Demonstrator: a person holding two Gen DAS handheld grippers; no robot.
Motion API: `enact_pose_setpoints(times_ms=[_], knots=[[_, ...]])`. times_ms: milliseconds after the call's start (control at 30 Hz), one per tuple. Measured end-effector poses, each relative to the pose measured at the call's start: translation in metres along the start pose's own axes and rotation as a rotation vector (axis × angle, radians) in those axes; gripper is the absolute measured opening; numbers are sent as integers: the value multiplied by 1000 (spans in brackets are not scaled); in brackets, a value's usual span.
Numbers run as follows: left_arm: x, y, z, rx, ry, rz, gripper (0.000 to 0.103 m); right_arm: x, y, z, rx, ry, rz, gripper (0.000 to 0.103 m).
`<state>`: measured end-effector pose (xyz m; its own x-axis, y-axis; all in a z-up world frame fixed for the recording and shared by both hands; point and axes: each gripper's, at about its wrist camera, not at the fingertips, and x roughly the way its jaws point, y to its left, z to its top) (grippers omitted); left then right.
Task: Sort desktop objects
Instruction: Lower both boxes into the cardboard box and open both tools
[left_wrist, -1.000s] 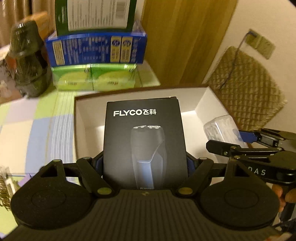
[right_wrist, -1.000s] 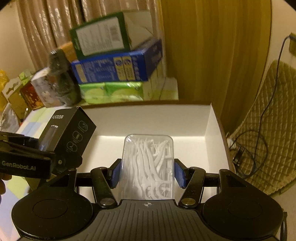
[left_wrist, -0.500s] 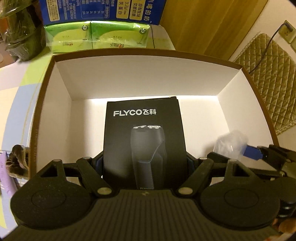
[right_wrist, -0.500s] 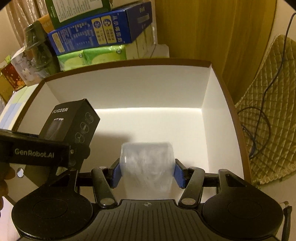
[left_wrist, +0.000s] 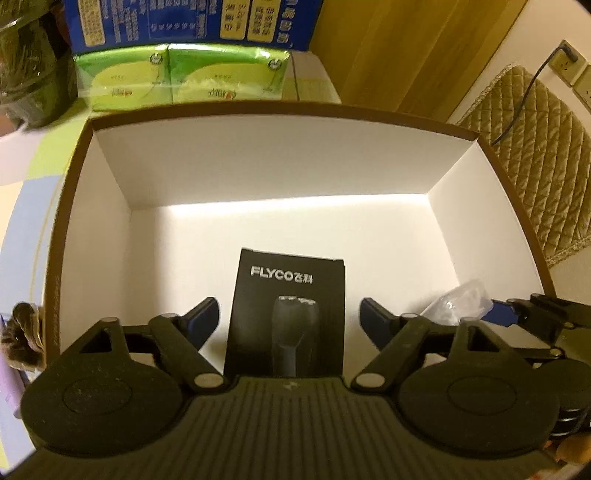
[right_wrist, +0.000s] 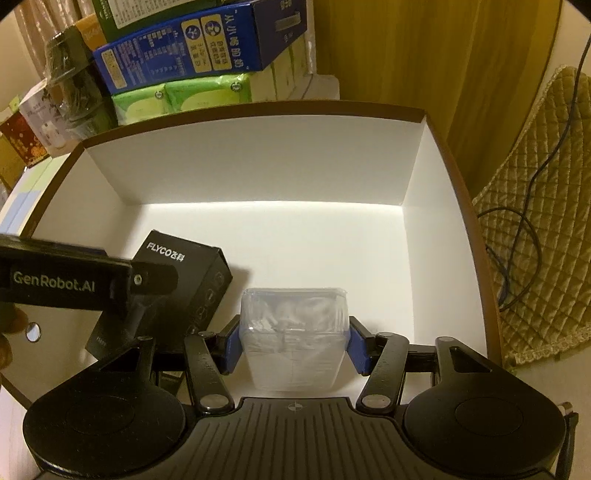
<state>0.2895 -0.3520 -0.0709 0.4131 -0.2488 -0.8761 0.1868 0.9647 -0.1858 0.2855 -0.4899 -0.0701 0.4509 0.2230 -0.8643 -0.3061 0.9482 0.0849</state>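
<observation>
1. Left tongs (left_wrist: 288, 319): the jaws stand wide and are opening. The black FLYCO shaver box (left_wrist: 286, 314) lies between them, with a clear gap at each blue pad (left_wrist: 201, 319). No pad presses on it.
2. Shaver box, position: it sits inside the white-lined storage box (left_wrist: 280, 166), near the front wall and left of centre. The right wrist view shows it leaning, one end lower than the other; whether it lies fully on the floor cannot be told.
3. Shaver box, appearance: matt black carton, white brand lettering at the top, a picture of a three-head shaver on the face, small icons down one side.
4. Right tongs (right_wrist: 293, 345): closed at medium width on the clear floss pick case (right_wrist: 293, 332). Both blue pads bear on its side walls.
5. Floss pick case, position: held low inside the storage box, just right of the shaver box and apart from it. Contact with the floor cannot be confirmed.
6. Floss pick case, appearance: transparent rounded plastic case, white picks visible inside, somewhat blurred.
7. Reason for the arrangement, as a judgement: both items are delivered side by side into one container, so each tongs works its own half without crossing.
8. Surroundings: green tissue packs (left_wrist: 184, 79) and a blue carton (right_wrist: 199, 48) stand on the tabletop behind the storage box.
</observation>
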Motion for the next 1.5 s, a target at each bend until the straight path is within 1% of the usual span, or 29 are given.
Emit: enact_pose_setpoints(times_ms=[167,233,300,367,433,500,600,667,733,933,967,1133,1333,1500], knots=[[-7,2,3,17,-19,15,82,4,7,3,-27,31,19,54],[-9,3,3,22,-21,28,82,6,8,6,-21,32,33,54],[-11,6,3,27,-23,46,82,8,11,9,-31,21,25,55],[-13,8,4,26,-29,54,83,9,12,10,-21,12,21,61],[-16,11,4,28,-36,63,83,5,14,10,-18,-13,20,78],[-20,13,3,33,-43,75,84,0,15,8,-25,-38,20,79],[-24,16,2,38,-53,90,85,-6,16,4,-21,-50,25,81],[-27,16,1,47,-57,101,86,-12,15,-1,-17,-61,43,84],[-31,15,-1,61,-64,108,87,-17,15,-6,-12,-73,51,91],[-44,14,-9,108,-85,146,89,-34,15,-18,-2,-110,52,100],[-46,14,-10,113,-88,148,91,-37,16,-19,-2,-115,52,101],[-61,13,-19,143,-110,162,93,-48,19,-27,5,-139,43,101],[-81,15,-29,160,-136,161,93,-67,26,-34,8,-179,38,101],[-101,19,-42,165,-161,159,96,-84,36,-42,18,-214,36,101]])
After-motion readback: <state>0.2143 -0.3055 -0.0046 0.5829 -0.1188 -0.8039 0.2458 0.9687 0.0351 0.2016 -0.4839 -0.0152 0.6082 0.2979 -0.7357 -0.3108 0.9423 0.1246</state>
